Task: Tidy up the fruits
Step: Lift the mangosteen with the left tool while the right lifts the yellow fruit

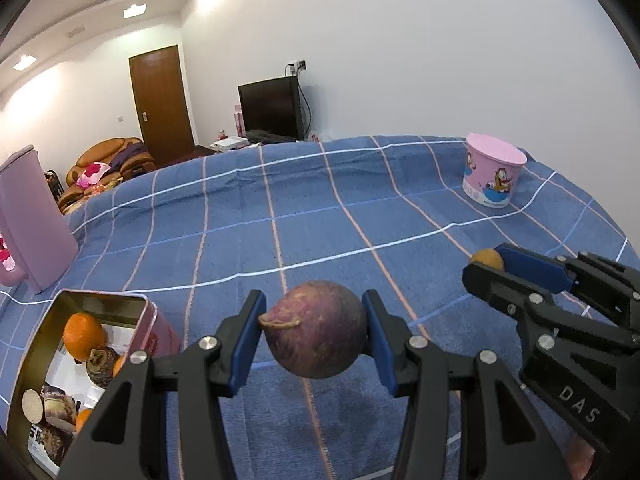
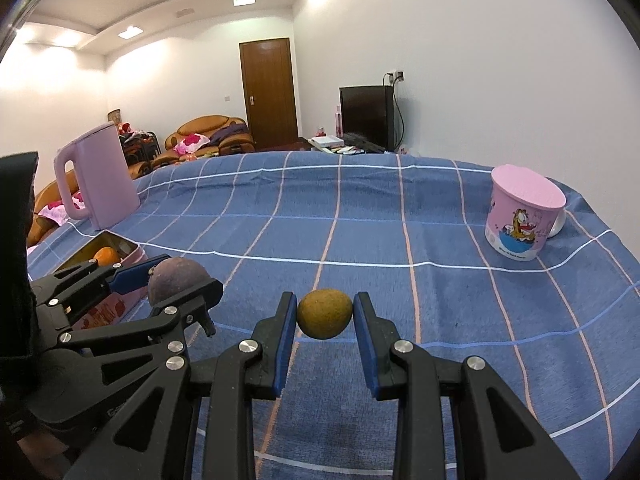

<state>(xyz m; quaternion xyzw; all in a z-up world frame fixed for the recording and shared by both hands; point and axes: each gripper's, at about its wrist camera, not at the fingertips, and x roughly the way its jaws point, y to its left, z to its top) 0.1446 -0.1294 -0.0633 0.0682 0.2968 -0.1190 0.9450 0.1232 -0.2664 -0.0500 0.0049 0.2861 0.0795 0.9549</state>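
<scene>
My left gripper (image 1: 314,330) is shut on a round purple passion fruit (image 1: 318,330) and holds it above the blue checked cloth; it also shows in the right wrist view (image 2: 176,276). My right gripper (image 2: 325,318) is shut on a small yellow-brown round fruit (image 2: 325,314), which peeks out at the right of the left wrist view (image 1: 486,258). An open pink tin (image 1: 40,360) at lower left holds an orange (image 1: 82,334) and several dark and cut fruits. The tin also shows in the right wrist view (image 2: 132,254).
A pink kettle (image 2: 98,178) stands at the table's far left, behind the tin. A pink cartoon cup with a lid (image 2: 522,214) stands at the far right. The table carries a blue checked cloth (image 2: 400,240). A sofa, door and TV lie beyond.
</scene>
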